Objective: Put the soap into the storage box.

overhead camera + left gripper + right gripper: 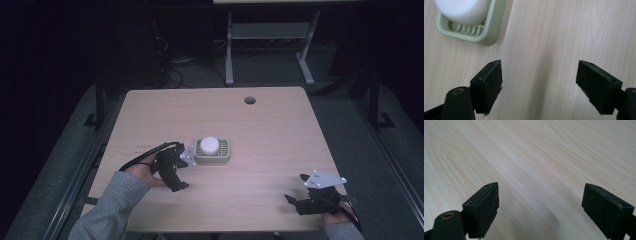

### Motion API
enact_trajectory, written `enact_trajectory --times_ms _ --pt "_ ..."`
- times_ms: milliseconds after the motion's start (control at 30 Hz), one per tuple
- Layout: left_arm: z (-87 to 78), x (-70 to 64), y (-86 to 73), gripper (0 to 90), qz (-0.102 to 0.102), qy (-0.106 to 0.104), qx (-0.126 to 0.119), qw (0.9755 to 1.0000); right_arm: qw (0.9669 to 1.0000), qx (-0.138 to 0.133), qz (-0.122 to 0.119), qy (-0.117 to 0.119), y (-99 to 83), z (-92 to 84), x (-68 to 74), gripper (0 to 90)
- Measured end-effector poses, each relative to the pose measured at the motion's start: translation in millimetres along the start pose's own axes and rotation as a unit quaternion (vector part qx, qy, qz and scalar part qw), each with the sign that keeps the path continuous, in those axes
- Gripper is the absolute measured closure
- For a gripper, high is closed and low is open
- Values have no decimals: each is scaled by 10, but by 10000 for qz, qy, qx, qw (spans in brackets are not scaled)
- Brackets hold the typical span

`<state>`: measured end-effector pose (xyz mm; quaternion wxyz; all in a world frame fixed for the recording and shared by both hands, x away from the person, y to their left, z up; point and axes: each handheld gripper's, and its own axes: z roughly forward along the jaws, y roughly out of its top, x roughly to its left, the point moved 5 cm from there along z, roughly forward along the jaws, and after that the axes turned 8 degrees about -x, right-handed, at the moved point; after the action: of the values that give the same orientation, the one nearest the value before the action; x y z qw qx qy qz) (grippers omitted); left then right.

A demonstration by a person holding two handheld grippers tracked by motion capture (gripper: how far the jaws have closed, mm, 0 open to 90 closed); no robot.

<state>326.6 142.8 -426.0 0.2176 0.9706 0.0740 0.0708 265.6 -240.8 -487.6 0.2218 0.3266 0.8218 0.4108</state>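
I can't read any text, label, brand, number or sign anywhere on my feeds: nothing on the soap [210,145], its dish [226,156], the table [260,130], or either gripper's jaws.

A pale wooden surface [280,135] with a cable hole [249,100], and a white-legged desk frame [270,45] on the floor behind.
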Motion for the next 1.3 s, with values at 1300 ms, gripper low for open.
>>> enact_trajectory --times_ms 1300 --pt "-10 -194 -396 206 -160 144 -43 9998 10000 69 29 -21 -17 16 -5 138"
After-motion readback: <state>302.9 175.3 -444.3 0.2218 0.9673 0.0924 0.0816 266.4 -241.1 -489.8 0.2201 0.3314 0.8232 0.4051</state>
